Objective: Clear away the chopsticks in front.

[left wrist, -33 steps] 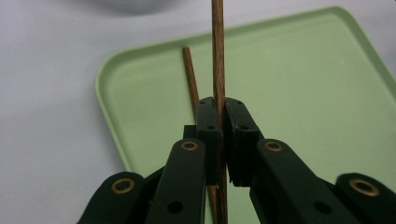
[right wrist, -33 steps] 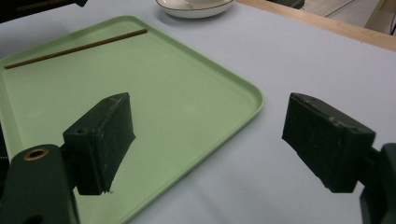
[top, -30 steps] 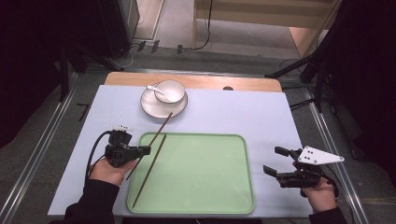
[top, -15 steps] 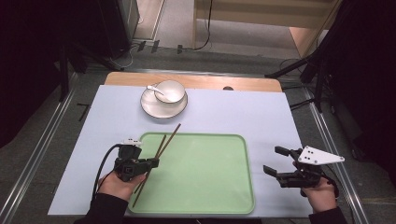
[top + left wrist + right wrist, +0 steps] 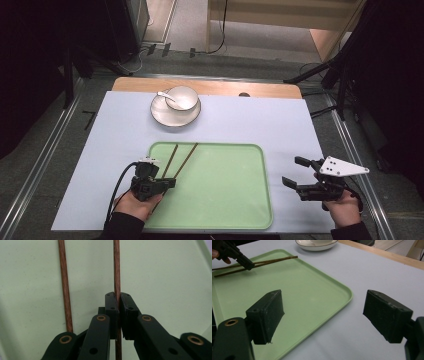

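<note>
Green plastic, a rounded rectangular tray (image 5: 225,200), lies on a pale lilac mat (image 5: 260,120) over the wooden table in the high view. Two thin brown wooden chopsticks (image 5: 186,160) rest on its left part, their far ends at the tray's far rim. The left gripper (image 5: 159,184), black with a trailing cable, sits over their near ends. Beyond the tray stands a white bowl (image 5: 183,97) on a white dark-rimmed saucer (image 5: 165,116), with a white spoon (image 5: 165,94) in the bowl. The right gripper (image 5: 295,172), topped by a grey three-cornered plate, is held over the mat just beside the tray's right edge. No writing can be read anywhere.

From the left gripper view, the jaws are pinched tight on one chopstick (image 5: 116,270); the other chopstick (image 5: 65,285) lies apart, to the left, on the green tray.

From the right gripper view, the jaws stand wide apart with nothing between them, above the tray's corner (image 5: 342,293) and the mat. Farther off, the left gripper (image 5: 247,265) grips the chopsticks' area, and the saucer's rim (image 5: 317,247) shows at the top.
</note>
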`<state>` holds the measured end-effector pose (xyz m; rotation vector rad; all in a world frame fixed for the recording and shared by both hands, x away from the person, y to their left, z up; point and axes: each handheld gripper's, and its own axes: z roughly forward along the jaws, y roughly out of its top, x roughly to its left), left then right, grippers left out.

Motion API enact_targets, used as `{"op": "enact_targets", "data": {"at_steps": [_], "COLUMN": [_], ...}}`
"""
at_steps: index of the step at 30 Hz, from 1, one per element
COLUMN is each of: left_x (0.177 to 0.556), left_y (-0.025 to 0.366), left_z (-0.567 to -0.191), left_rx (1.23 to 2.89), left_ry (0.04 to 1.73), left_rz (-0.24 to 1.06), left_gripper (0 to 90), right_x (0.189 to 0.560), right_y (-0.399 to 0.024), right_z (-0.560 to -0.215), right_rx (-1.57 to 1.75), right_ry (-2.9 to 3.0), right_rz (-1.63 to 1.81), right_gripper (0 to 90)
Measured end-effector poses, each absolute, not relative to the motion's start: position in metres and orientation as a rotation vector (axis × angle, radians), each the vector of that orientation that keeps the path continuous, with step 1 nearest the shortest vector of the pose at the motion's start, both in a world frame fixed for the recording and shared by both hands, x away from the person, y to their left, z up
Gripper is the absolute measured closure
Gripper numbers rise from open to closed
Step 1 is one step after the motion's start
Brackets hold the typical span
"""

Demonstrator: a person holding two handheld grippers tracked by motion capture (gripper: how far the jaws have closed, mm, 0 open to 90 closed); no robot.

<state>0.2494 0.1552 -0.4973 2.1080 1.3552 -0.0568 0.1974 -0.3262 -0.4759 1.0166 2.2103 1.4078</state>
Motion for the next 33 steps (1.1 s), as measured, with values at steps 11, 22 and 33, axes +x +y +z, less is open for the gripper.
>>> {"op": "enact_targets", "data": {"at_steps": [11,22,33], "left_x": [0.25,0.253,0.259], "left_y": [0.162,0.165,0.168], "left_z": [-0.504,-0.502,-0.498], "left_rx": [2.136,2.157,2.149], "left_ry": [1.446,1.448,1.401], "left_rz": [0.01,0.047,-0.004], "left_gripper": [85.9,82.9,69.1], "right_x": [0.197,0.197,0.198], "right_y": [-0.326,-0.327,-0.324], "right_z": [-0.476,-0.476,-0.476], "right_rx": [1.01,1.016,1.0], "right_ry": [2.213,2.211,2.221], "right_rz": [1.413,1.411,1.415], "right_gripper": [17.2,17.2,17.2]}}
